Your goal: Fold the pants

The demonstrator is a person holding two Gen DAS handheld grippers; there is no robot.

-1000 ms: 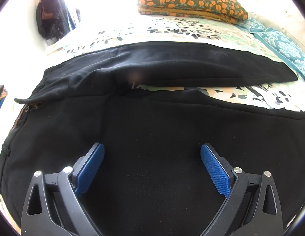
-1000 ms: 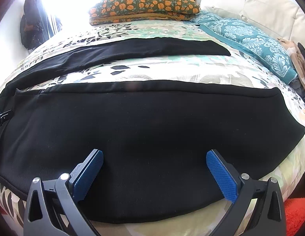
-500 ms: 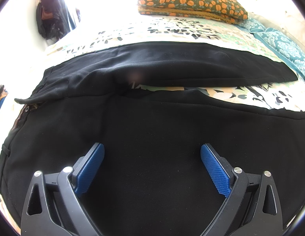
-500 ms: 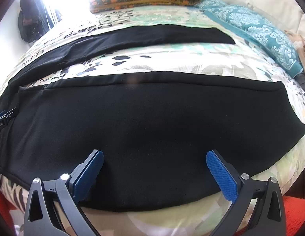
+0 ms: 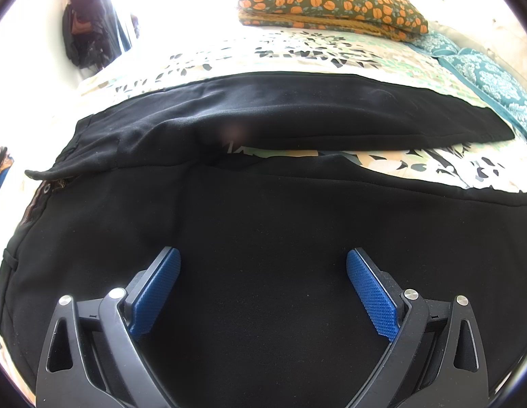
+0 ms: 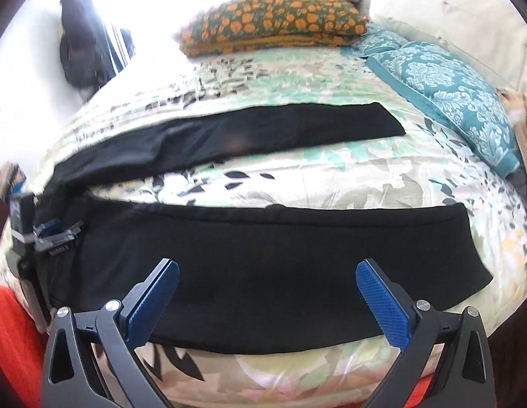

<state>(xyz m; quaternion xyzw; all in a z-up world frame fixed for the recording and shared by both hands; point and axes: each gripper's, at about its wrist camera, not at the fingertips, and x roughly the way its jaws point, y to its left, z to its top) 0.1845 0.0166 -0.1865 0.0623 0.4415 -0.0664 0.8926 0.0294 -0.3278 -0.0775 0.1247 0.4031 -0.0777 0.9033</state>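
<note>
Black pants (image 6: 263, 265) lie spread flat on a bed (image 6: 297, 183) with a leaf-patterned cover. The legs are splayed apart: near leg runs across the front edge of the bed, far leg (image 6: 229, 136) angles away toward the pillows, with a wedge of bare bed cover between them.

Left tool (image 5: 261, 268): jaws wide, nothing between the blue pads (image 5: 370, 294). It sits over the upper part of the pants (image 5: 263, 224), near the waistband, which is at the left of the left wrist view. An open fly with a metal button (image 5: 46, 188) shows at the far left. Whether the fingertips touch the cloth cannot be told. The crotch, where the two legs part, lies straight ahead of this tool.

Right tool (image 6: 267, 272): jaws wide, empty. It is at the front edge of the bed, over the near leg. The lower hem edge of that leg passes just under the pads (image 6: 380, 302). The leg's cuff end lies ahead and to the right. The left tool (image 6: 49, 234) is visible at the left edge of the right wrist view, at the waist end.

Background: orange-flowered folded blanket (image 6: 273, 22) at the far side of the bed, teal patterned pillow (image 6: 447, 102) to the right, red fabric (image 6: 12, 346) below the bed edge at lower left. Right wrist view is slightly motion-blurred.
</note>
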